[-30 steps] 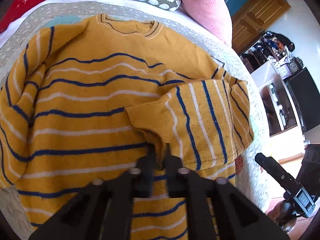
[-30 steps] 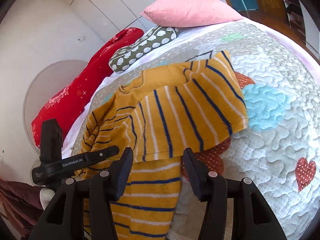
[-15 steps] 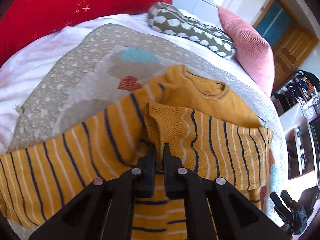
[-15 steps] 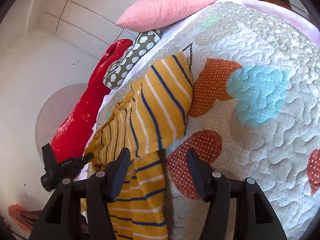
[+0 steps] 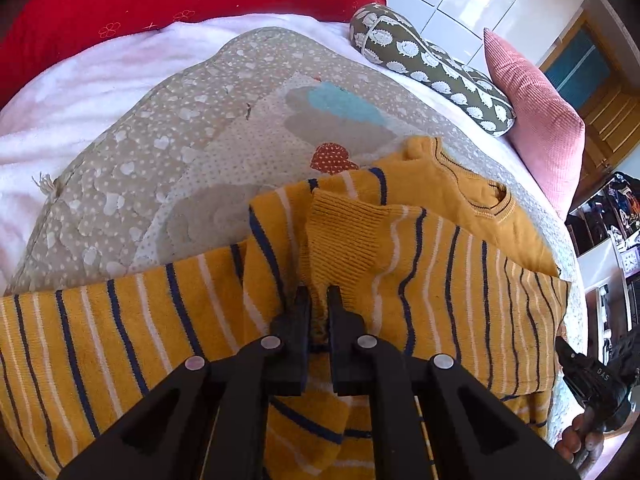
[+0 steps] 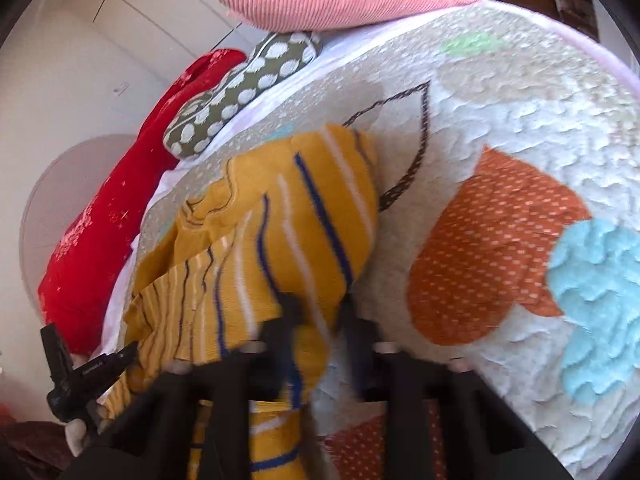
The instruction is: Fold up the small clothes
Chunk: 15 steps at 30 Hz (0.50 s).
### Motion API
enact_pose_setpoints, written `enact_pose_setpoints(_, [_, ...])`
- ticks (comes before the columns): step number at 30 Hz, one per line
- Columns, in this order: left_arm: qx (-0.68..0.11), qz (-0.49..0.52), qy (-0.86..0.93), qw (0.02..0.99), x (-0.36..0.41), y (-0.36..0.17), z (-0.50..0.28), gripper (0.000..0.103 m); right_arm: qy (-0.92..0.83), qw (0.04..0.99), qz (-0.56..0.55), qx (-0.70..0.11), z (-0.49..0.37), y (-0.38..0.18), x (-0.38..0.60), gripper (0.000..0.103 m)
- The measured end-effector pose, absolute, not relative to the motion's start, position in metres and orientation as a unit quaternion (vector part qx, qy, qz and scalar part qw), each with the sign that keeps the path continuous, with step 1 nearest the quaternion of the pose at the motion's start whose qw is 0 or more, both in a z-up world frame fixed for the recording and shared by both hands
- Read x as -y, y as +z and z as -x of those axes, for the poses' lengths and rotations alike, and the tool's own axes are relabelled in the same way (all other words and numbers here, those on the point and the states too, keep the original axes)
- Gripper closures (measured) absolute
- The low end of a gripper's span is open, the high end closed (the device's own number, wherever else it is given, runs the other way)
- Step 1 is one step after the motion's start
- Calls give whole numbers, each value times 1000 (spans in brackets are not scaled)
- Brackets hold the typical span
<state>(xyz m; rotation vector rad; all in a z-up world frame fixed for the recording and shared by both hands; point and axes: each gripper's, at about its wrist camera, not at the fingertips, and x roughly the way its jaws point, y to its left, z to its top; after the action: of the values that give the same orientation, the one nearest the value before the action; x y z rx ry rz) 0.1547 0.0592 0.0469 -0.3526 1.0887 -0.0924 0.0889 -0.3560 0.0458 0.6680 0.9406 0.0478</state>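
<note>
A mustard sweater (image 5: pixel 440 272) with navy and white stripes lies on the quilt, its sleeve folded across the body. My left gripper (image 5: pixel 318 300) is shut on the ribbed sleeve cuff and holds it over the body. In the right wrist view, which is blurred, the sweater (image 6: pixel 280 220) bunches at its right side edge. My right gripper (image 6: pixel 320 312) is closing there, with that folded edge between its fingers. The other gripper shows at each view's border: the right one (image 5: pixel 592 376), the left one (image 6: pixel 84 372).
The patchwork quilt (image 5: pixel 168 168) covers the bed, over a white blanket (image 5: pixel 80 92). At the head lie a red bolster (image 5: pixel 120 0), a green spotted pillow (image 5: pixel 432 64) and a pink pillow (image 5: pixel 536 120). Shelves and a wooden door stand beyond the bed's right side.
My left gripper has drawn the sleeve cuff leftward across the sweater's body. The right gripper has dropped onto the sweater's right edge and its jaws have narrowed around the fabric.
</note>
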Motion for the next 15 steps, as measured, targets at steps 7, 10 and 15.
enact_pose_setpoints(7, [-511,123,-45,849,-31,49,-164,95,-145,900,-165,-377,-79,110,361,98])
enact_pose_setpoints(10, [-516,147,-44,843,-41,39,-168,94,-73,897,-192,-392,-60,109,363,80])
enact_pose_setpoints(15, [-521,175,-51,834,-53,33,-171,91,19,901,-153,-406,-14,86,312,22])
